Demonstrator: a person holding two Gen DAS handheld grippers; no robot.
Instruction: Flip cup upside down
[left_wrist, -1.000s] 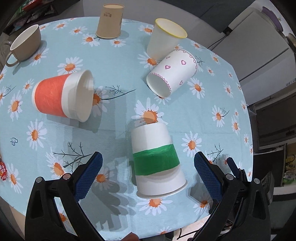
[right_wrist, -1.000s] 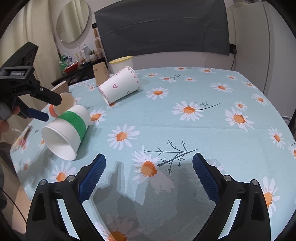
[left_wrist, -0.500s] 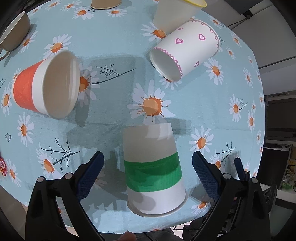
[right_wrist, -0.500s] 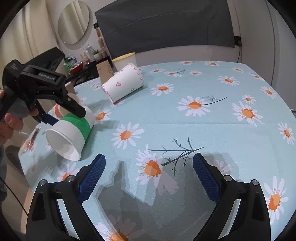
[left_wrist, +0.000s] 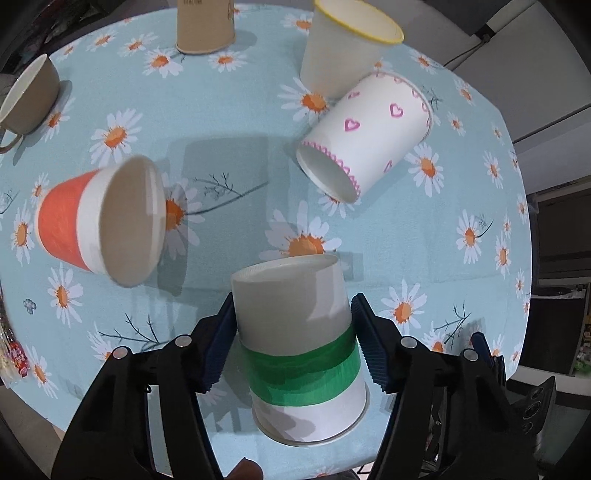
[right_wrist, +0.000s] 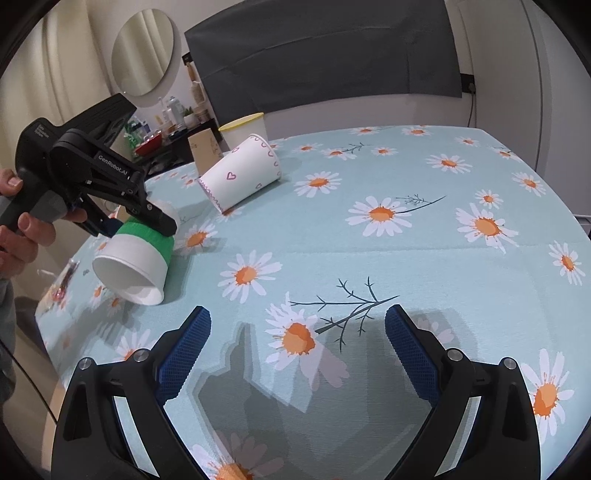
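Green-banded cup (left_wrist: 301, 334) lying on its side at the near left edge of the tabletop (left_wrist: 240, 122), rim toward the camera, with the left gripper (left_wrist: 291, 341) fingers closed in against its two flanks above and at the band. Squeeze lightly to avoid crushing the paper wall, lift clear, rotate rim-down, then lower flat. Right gripper (right_wrist: 297, 356) wide open, holding nothing.

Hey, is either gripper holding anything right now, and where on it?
The left gripper clamps the green-banded cup across its side wall, near the base end. The right gripper holds nothing.
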